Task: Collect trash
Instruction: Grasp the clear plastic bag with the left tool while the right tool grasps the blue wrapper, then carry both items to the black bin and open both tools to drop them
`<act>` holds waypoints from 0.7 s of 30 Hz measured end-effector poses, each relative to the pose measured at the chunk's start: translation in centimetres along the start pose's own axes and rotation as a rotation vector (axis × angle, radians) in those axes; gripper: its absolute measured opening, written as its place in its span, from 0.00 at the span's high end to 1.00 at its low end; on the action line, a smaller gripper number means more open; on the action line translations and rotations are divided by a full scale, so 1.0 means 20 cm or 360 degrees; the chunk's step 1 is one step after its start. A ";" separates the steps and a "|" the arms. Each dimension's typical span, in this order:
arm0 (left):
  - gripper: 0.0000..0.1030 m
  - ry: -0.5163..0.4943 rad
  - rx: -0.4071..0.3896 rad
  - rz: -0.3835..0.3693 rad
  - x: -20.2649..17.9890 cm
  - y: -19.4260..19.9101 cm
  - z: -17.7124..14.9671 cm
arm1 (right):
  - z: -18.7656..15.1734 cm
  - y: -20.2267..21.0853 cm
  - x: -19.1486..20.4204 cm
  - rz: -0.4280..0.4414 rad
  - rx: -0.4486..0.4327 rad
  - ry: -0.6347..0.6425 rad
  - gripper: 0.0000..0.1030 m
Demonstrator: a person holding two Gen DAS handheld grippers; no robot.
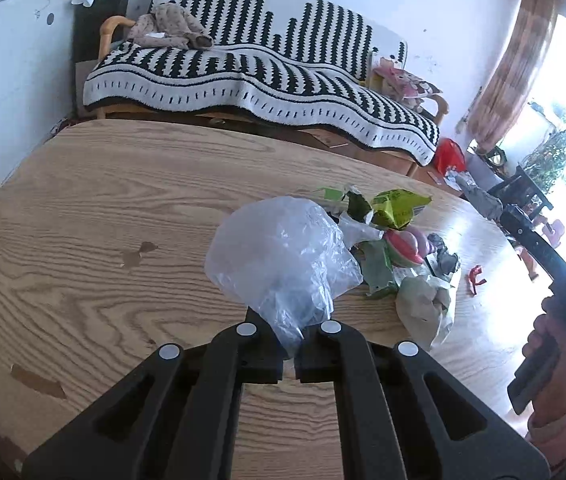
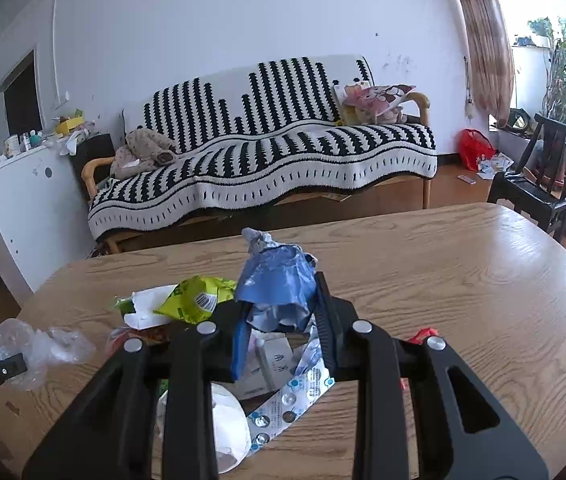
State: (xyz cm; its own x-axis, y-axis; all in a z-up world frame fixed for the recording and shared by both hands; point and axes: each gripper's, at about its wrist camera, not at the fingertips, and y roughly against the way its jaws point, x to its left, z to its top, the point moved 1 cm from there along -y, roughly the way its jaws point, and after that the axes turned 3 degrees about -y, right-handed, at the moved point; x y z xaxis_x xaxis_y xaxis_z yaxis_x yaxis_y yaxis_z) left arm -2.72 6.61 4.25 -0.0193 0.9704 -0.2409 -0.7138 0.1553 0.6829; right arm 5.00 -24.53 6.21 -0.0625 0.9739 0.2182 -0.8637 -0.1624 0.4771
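Left gripper (image 1: 289,354) was pinched shut on the clear plastic bag (image 1: 283,252) mid-frame, holding it ready, while right gripper (image 2: 283,320) clamped a crumpled blue wrapper (image 2: 275,284) for bagging, I guess.

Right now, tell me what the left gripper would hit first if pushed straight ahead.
The left gripper is shut on the clear plastic bag. Beyond the bag, probably bare table, then the striped sofa; depth is unclear.

Two Chinese characters are printed on a small white box (image 2: 276,360) at six o'clock; other print is too blurred.
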 end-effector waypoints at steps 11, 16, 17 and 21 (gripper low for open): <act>0.98 -0.0234 -0.0177 -0.0180 -0.55 0.34 -0.04 | 0.10 0.68 -0.20 0.0186 -0.0156 -0.0120 0.72; 0.98 -0.0450 0.0068 -0.0579 -1.10 0.45 -0.31 | 0.00 1.19 -0.52 0.0171 -0.0100 -0.0149 0.72; 0.98 -0.0502 0.0145 -0.0640 -1.21 0.45 -0.40 | -0.04 1.24 -0.58 0.0162 -0.0058 -0.0165 0.72; 0.98 -0.0526 0.0534 -0.0826 -1.46 0.29 -0.77 | -0.38 1.39 -0.89 0.0056 0.0159 -0.0307 0.72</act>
State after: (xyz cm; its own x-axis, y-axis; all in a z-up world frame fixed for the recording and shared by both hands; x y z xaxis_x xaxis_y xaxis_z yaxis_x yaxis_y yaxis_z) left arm -17.07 -23.71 4.68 0.5173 0.7525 -0.4077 -0.3173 0.6110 0.7252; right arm -21.70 -45.11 9.16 0.0135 0.9206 0.3902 -0.8081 -0.2197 0.5465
